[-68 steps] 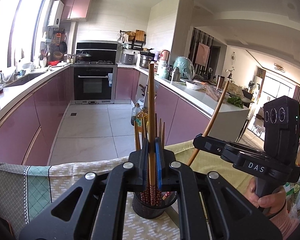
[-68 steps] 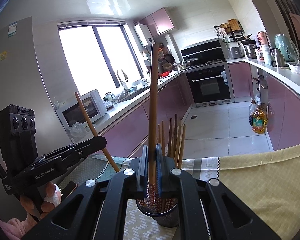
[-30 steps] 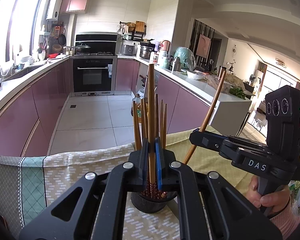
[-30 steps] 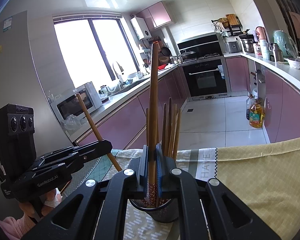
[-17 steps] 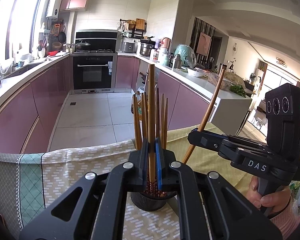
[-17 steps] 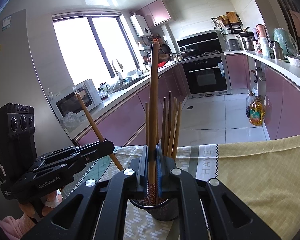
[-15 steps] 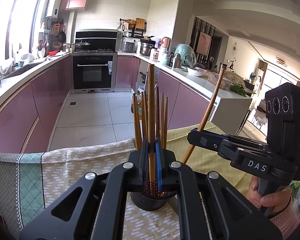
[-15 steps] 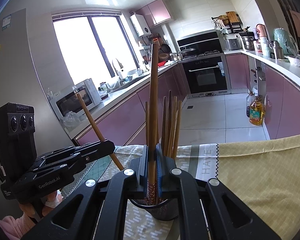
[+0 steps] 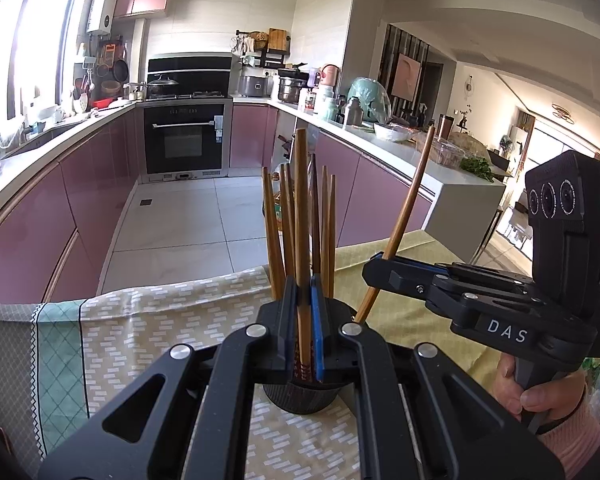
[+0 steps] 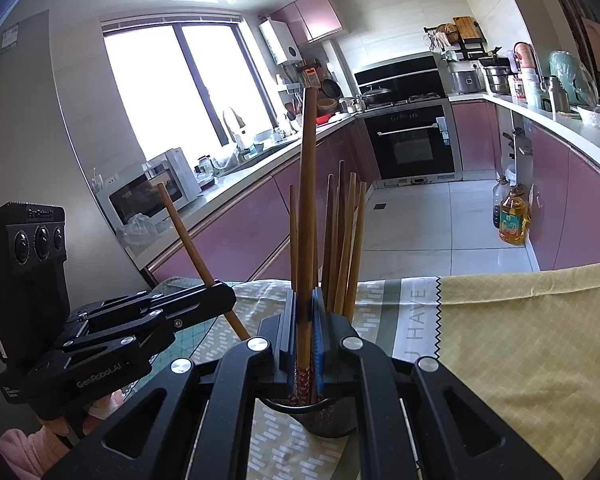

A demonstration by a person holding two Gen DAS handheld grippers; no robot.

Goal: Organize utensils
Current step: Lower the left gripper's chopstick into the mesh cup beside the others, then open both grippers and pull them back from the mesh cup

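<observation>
The left claw (image 9: pixel 305 312) and the right claw (image 10: pixel 306 316) each pinch one upright chopstick over the dark holder (image 9: pixel 300 394), which already holds several chopsticks (image 9: pixel 324 216).

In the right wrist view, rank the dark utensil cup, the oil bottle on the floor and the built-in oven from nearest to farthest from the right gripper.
1. Dark utensil cup: directly under the right gripper, on the tablecloth.
2. Oil bottle: right of the gripper, on the floor beyond the table edge.
3. Oven: at the far end of the kitchen, up and right of centre.
</observation>
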